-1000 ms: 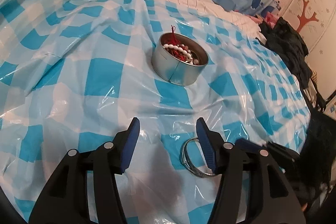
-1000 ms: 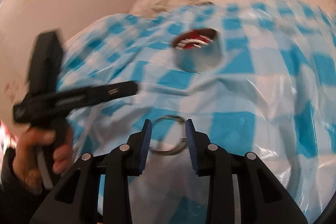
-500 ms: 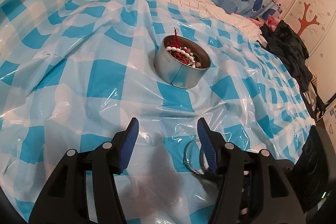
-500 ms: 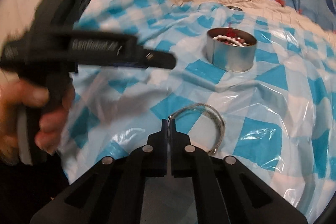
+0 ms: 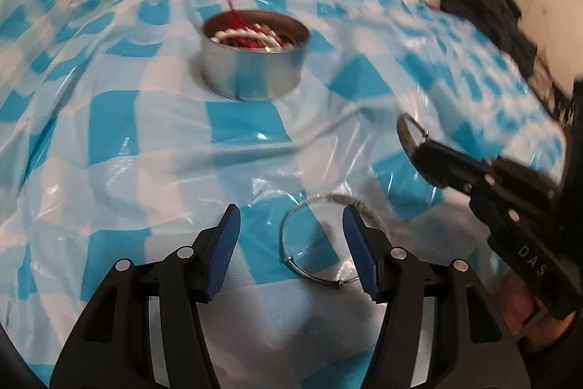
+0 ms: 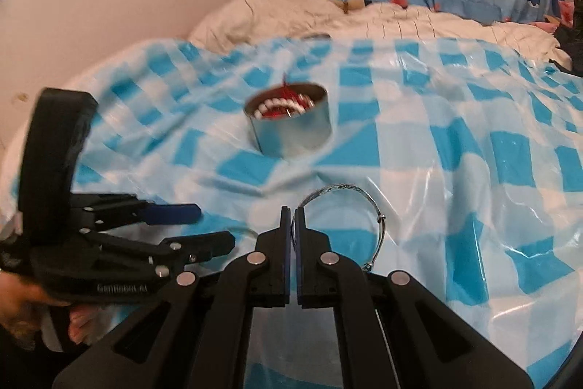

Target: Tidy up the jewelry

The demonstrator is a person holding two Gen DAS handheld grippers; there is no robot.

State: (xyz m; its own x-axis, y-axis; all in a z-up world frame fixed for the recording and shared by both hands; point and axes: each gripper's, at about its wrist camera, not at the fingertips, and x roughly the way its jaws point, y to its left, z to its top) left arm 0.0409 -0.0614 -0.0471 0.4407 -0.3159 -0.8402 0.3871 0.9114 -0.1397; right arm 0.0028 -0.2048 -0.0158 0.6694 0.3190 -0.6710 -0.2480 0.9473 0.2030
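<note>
Right gripper [image 6: 292, 217]: jaws closed flat on the rim of a silver bangle [image 6: 359, 203], lifted off the checked plastic sheet [image 6: 455, 133] in front of the tin [image 6: 289, 128]. Left gripper [image 5: 289, 236]: jaws half open, gripping nothing, around a second bangle [image 5: 320, 239] lying on the sheet, nearer than the tin.

Bed [image 6: 455, 24], white crumpled bedding, running across the upper part of both views. Spread over it: a glossy plastic sheet [image 6: 455, 148] in blue-and-white check, wrinkled, filling the middle and lower frame.

On the sheet:
- Round metal tin [image 5: 255, 64], upright, open-topped, centre-upper frame, holding white beads and red cord.
- Thin silver bangle [image 5: 309, 265], flat on the sheet, lower centre of the left wrist view.

On the bedding, upper right: dark clothing [image 5: 484, 6], heaped.
</note>
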